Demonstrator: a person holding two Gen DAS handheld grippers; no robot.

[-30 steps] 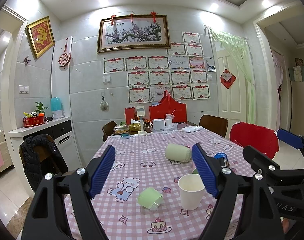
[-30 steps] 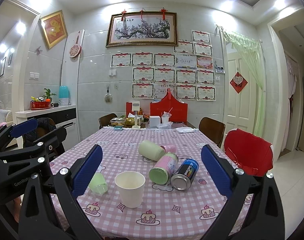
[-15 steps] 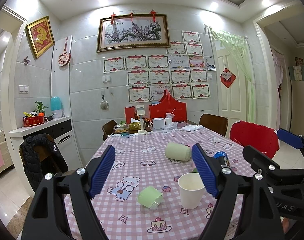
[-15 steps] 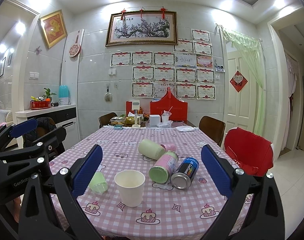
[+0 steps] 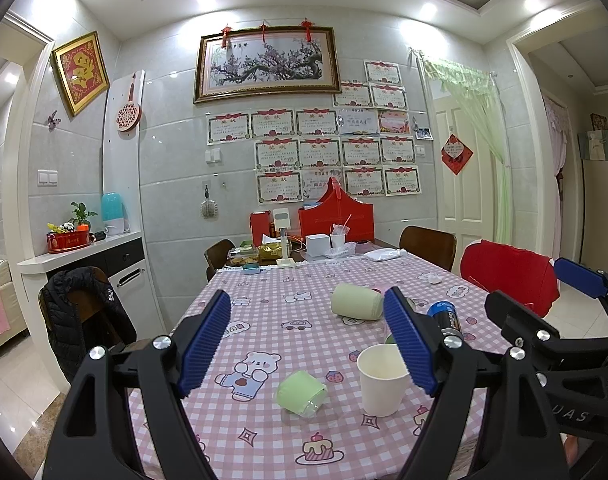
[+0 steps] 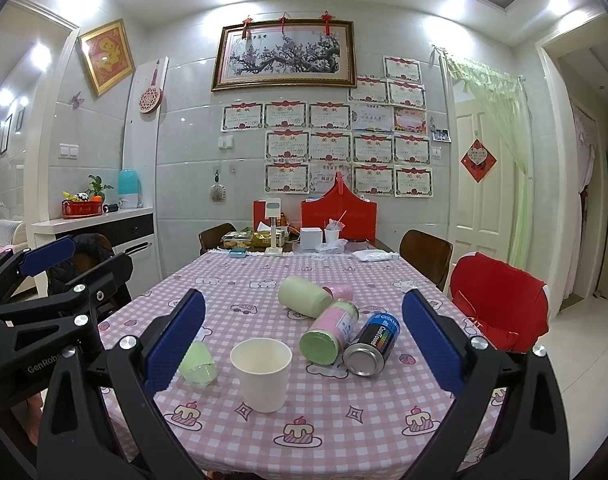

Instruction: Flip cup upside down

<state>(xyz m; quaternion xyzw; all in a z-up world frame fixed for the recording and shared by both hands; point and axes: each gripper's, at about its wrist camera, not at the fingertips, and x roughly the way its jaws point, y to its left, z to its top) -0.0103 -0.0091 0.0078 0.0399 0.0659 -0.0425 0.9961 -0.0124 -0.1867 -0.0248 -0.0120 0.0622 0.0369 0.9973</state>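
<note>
A white paper cup (image 6: 261, 372) stands upright, mouth up, near the front of the pink checked table (image 6: 384, 420); it also shows in the left wrist view (image 5: 382, 380). My right gripper (image 6: 304, 350) is open and empty, held above the table's front edge with the cup between its blue pads and farther out. My left gripper (image 5: 310, 344) is open and empty, to the left of the cup. The right gripper's blue pad (image 5: 580, 278) shows at the right edge of the left wrist view.
A small green cup (image 6: 197, 362) lies on its side left of the paper cup. Behind lie a pale green cylinder (image 6: 304, 296), a pink-and-green can (image 6: 330, 336) and a dark drink can (image 6: 372, 346). Chairs, one with a red cover (image 6: 500, 304), surround the table. Clutter stands at the far end.
</note>
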